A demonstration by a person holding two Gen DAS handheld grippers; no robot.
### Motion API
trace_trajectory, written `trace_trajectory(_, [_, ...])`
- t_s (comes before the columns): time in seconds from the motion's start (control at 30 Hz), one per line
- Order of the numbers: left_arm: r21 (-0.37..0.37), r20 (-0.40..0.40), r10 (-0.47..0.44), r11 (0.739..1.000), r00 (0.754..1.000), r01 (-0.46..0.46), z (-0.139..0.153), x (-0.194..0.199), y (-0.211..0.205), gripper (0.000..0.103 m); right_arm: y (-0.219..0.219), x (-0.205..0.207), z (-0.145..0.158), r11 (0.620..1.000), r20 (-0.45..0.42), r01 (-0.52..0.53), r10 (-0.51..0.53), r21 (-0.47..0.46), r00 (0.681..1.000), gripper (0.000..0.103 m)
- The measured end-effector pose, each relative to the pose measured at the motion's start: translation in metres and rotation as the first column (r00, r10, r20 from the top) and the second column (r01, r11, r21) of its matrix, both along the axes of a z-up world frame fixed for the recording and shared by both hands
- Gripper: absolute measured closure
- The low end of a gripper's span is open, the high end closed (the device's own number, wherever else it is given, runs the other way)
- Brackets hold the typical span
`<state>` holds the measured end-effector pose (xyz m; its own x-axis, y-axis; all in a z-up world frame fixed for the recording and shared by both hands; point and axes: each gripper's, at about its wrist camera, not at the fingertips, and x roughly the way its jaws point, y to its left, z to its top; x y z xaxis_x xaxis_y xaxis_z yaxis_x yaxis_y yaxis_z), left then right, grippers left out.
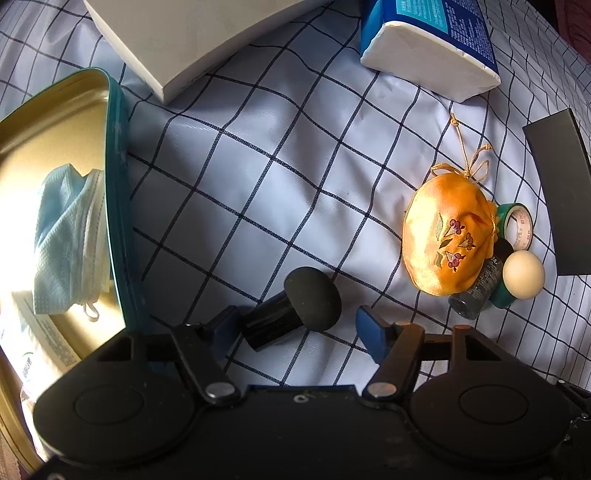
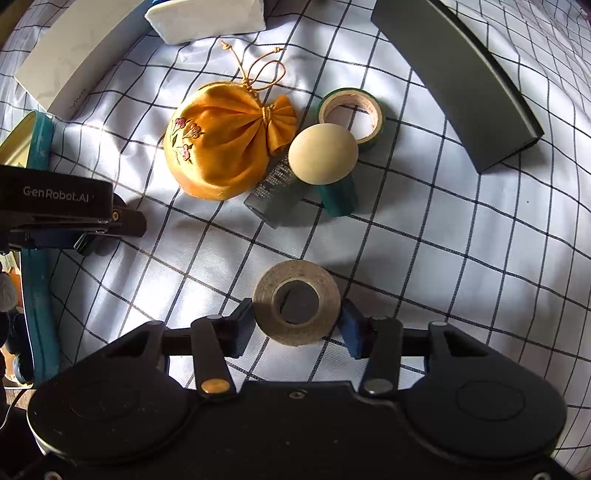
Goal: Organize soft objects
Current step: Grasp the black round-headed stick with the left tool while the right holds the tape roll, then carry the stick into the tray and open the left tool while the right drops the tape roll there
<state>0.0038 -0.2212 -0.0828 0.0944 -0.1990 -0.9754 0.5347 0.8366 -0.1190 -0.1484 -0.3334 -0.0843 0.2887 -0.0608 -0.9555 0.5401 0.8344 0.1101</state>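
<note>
In the left wrist view my left gripper (image 1: 297, 330) stands open around a black mushroom-shaped sponge puff (image 1: 312, 297) lying on the checked cloth. Its left pad is at the puff's handle and its right pad is a little apart from the head. To the left an open gold tin (image 1: 118, 184) holds a blue face mask (image 1: 66, 229). A yellow satin pouch (image 1: 443, 243) (image 2: 221, 147) lies to the right. My right gripper (image 2: 297, 317) is shut on a flat grey tape roll (image 2: 295, 325), with both pads against its rim.
Beside the pouch are a cream puff on a green handle (image 2: 323, 153), a green tape roll (image 2: 351, 114) and a small grey bottle (image 2: 277, 192). A white box (image 1: 184, 33), a tissue pack (image 1: 428, 48) and a long dark box (image 2: 461, 81) line the far side.
</note>
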Motion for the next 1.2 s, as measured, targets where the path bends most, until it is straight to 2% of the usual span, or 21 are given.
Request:
trace_trajectory(0.03, [0.002, 0.012, -0.004, 1.000, 1.000, 0.004, 0.001, -0.001, 0.000, 0.050, 0.000, -0.001, 0.001, 1.000, 0.004, 0.004, -0.004, -0.002, 1.000, 0.055])
trace_trajectory(0.17, [-0.030, 0.004, -0.014, 0.999, 1.000, 0.014, 0.004, -0.001, -0.002, 0.049, -0.006, -0.004, 0.008, 1.000, 0.030, 0.027, -0.027, 0.003, 0.999, 0.055])
trace_trajectory(0.3, [-0.039, 0.028, -0.023, 0.999, 0.999, 0.024, 0.010, -0.005, -0.004, 0.049, -0.010, -0.007, 0.015, 0.999, 0.056, 0.044, -0.044, 0.008, 0.997, 0.055])
trace_trajectory(0.7, [-0.094, 0.085, -0.039, 0.994, 0.996, 0.047, 0.043, -0.012, 0.008, 0.049, -0.032, -0.022, 0.033, 0.991, 0.119, 0.132, -0.134, 0.026, 0.984, 0.055])
trace_trajectory(1.0, [-0.132, 0.133, 0.028, 0.991, 0.991, -0.010, 0.069, 0.002, 0.043, 0.049, -0.024, -0.016, 0.044, 0.992, 0.136, 0.128, -0.129, 0.016, 0.982, 0.055])
trace_trajectory(1.2, [-0.159, 0.165, 0.121, 0.983, 0.979, -0.094, 0.088, 0.024, 0.085, 0.049, -0.003, 0.005, 0.059, 0.996, 0.169, 0.093, -0.093, 0.009, 0.981, 0.055])
